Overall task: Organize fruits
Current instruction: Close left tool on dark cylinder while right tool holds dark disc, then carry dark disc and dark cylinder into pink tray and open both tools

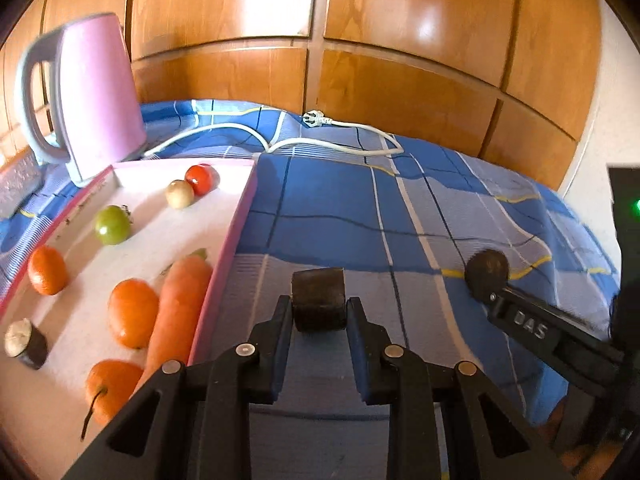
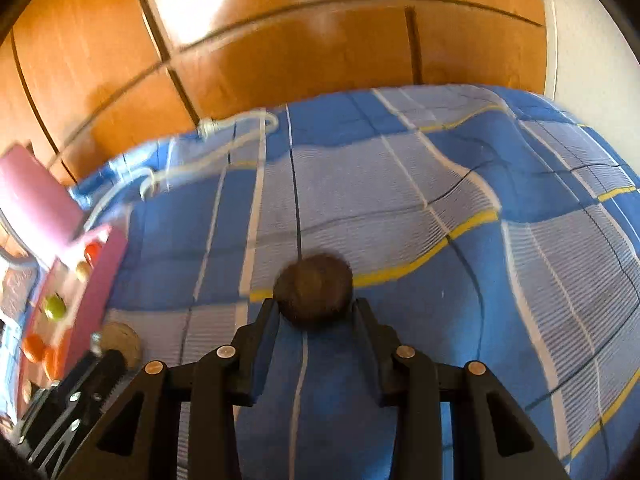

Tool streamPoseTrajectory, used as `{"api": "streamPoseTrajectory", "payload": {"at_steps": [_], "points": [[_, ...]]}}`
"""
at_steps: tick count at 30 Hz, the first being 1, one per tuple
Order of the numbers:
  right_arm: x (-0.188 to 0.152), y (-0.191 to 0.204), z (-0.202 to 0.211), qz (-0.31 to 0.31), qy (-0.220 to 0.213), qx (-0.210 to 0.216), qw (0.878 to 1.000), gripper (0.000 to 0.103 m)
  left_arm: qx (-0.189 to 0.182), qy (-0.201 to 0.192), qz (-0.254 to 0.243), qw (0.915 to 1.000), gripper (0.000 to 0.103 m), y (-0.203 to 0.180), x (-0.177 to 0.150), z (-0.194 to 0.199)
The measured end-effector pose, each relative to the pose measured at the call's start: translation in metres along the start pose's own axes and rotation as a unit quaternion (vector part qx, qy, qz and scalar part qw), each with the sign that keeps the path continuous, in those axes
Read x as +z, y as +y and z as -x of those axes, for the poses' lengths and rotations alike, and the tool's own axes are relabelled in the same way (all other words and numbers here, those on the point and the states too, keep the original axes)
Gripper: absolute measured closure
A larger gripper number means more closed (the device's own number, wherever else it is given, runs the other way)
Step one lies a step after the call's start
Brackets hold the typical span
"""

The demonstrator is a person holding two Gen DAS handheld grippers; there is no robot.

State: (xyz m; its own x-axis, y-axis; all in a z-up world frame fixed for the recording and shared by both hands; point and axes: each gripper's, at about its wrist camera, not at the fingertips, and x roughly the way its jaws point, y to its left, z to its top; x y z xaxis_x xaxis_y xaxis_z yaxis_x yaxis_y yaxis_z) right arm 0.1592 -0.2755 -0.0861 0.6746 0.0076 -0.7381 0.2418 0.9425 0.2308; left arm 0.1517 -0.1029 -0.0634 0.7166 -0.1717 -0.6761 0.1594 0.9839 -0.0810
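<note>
My left gripper (image 1: 319,310) is shut on a short dark cut chunk (image 1: 318,300), just right of the pink-rimmed white tray (image 1: 240,216). In the tray lie a red tomato (image 1: 199,178), a pale round fruit (image 1: 180,194), a green tomato (image 1: 113,225), oranges (image 1: 134,312), a carrot (image 1: 176,312) and another dark chunk (image 1: 25,344). My right gripper (image 2: 316,308) is shut on a dark round fruit (image 2: 314,292) over the blue checked cloth. It also shows in the left wrist view, where the right gripper (image 1: 490,290) holds the round fruit (image 1: 486,270). The tray (image 2: 100,280) lies at the far left of the right wrist view.
A pink kettle (image 1: 96,96) stands behind the tray, its white cord (image 1: 332,144) trailing across the blue checked cloth (image 1: 400,208). Wooden cabinet doors (image 1: 320,40) rise behind. The cloth falls away at the right edge by a white wall (image 2: 592,40).
</note>
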Motion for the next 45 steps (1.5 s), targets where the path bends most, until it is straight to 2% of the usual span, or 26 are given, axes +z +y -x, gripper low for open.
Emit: {"api": "streamPoseTrajectory", "payload": {"at_steps": [3, 5, 6, 11, 14, 16, 22, 24, 30, 33, 40, 45], "points": [[-0.004, 0.005, 0.002, 0.016, 0.002, -0.019, 1.0, 0.071, 0.007, -0.005, -0.008, 0.9999, 0.076, 0.001, -0.006, 0.004], [-0.006, 0.004, 0.005, 0.014, 0.0, -0.019, 1.0, 0.088, 0.011, -0.007, -0.006, 0.9999, 0.077, 0.003, -0.008, 0.006], [-0.007, 0.004, 0.005, 0.012, 0.001, -0.019, 1.0, 0.093, 0.012, -0.007, -0.004, 0.9999, 0.077, 0.004, -0.008, 0.006], [-0.012, 0.002, 0.012, 0.018, 0.002, -0.02, 1.0, 0.093, 0.014, -0.007, 0.0, 0.9999, 0.076, 0.006, -0.009, 0.006], [-0.011, -0.005, 0.012, -0.001, 0.005, 0.0, 1.0, 0.089, 0.012, -0.006, 0.006, 0.9999, 0.076, 0.007, -0.008, 0.005], [-0.01, -0.01, 0.013, -0.017, 0.0, 0.013, 1.0, 0.074, 0.01, -0.005, 0.011, 0.9999, 0.076, 0.008, -0.007, 0.005], [-0.004, -0.009, 0.012, -0.031, -0.015, 0.016, 0.999, 0.055, 0.003, -0.005, 0.018, 0.9998, 0.076, 0.009, -0.006, 0.004], [-0.002, -0.004, 0.008, -0.026, -0.013, 0.008, 1.0, 0.053, 0.002, -0.005, 0.018, 0.9998, 0.076, 0.01, -0.006, 0.004], [0.005, -0.002, -0.001, -0.025, -0.013, -0.009, 1.0, 0.053, -0.002, -0.006, 0.02, 0.9998, 0.076, 0.009, -0.006, 0.005], [0.005, -0.003, -0.002, -0.023, -0.014, -0.017, 0.999, 0.066, -0.006, -0.007, 0.022, 0.9997, 0.077, 0.01, -0.006, 0.005], [0.002, -0.004, 0.004, -0.016, -0.022, 0.003, 1.0, 0.066, -0.03, -0.012, 0.047, 0.9983, 0.077, 0.018, -0.004, 0.011], [-0.001, 0.007, 0.009, 0.013, -0.026, 0.011, 1.0, 0.066, -0.034, -0.03, 0.026, 0.9986, 0.077, 0.01, -0.003, 0.021]]}}
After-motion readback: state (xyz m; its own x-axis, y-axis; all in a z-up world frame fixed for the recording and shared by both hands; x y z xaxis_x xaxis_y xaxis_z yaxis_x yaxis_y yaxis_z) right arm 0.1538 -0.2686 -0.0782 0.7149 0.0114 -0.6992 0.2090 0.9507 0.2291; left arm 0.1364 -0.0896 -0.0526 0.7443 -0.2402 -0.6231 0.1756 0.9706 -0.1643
